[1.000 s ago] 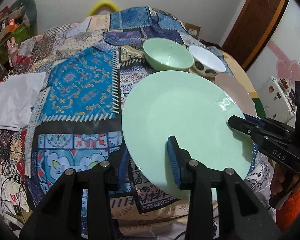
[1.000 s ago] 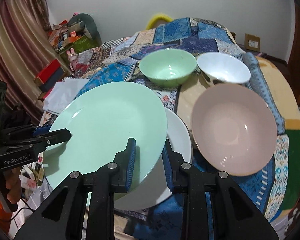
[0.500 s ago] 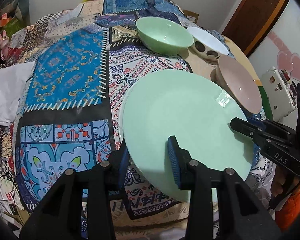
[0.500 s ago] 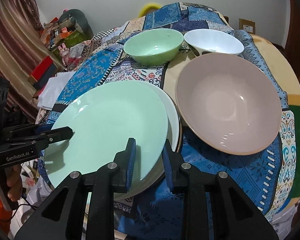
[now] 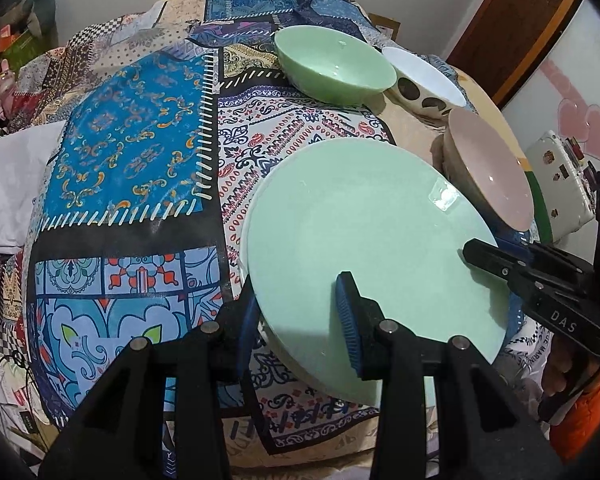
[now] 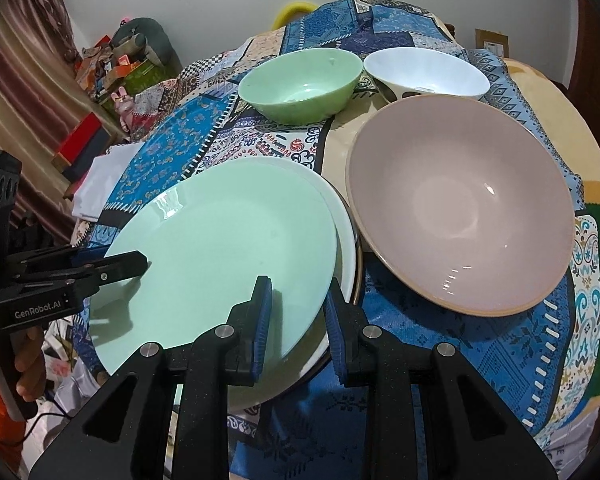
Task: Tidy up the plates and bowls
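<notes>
In the left wrist view we see our left gripper (image 5: 300, 320) closed partway on the near-left rim of the round pale green ceramic plate (image 5: 364, 232), one pad on top and one beneath. Our right gripper (image 5: 496, 260) comes in from the right and pinches the opposite rim. The plate hangs slightly tilted just above a white plate (image 5: 247, 216), of which only a thin edge shows on the left. Far beyond it sit a pale green glass bowl (image 5: 336, 66) and a white bowl with dark spots (image 5: 424, 84); a wide pink ceramic bowl (image 5: 488, 172) stands just right of the plate, on the blue patchwork tablecloth (image 5: 132, 152)

In the right wrist view our right gripper (image 6: 296, 320) is nearly closed on the green plate's near-right rim, and the left gripper (image 6: 112, 268) grips the left rim. Here the white plate (image 6: 346, 236) peeks out along the right side, so we judge the green plate sits off centre, towards the left

To stack well, we should level the plate, nudge it right until the rims line up, lower both sides together, and part the pads only once it rests; the underside pads may catch between the plates, so we slide them out sideways, clear of the pink bowl's rim
</notes>
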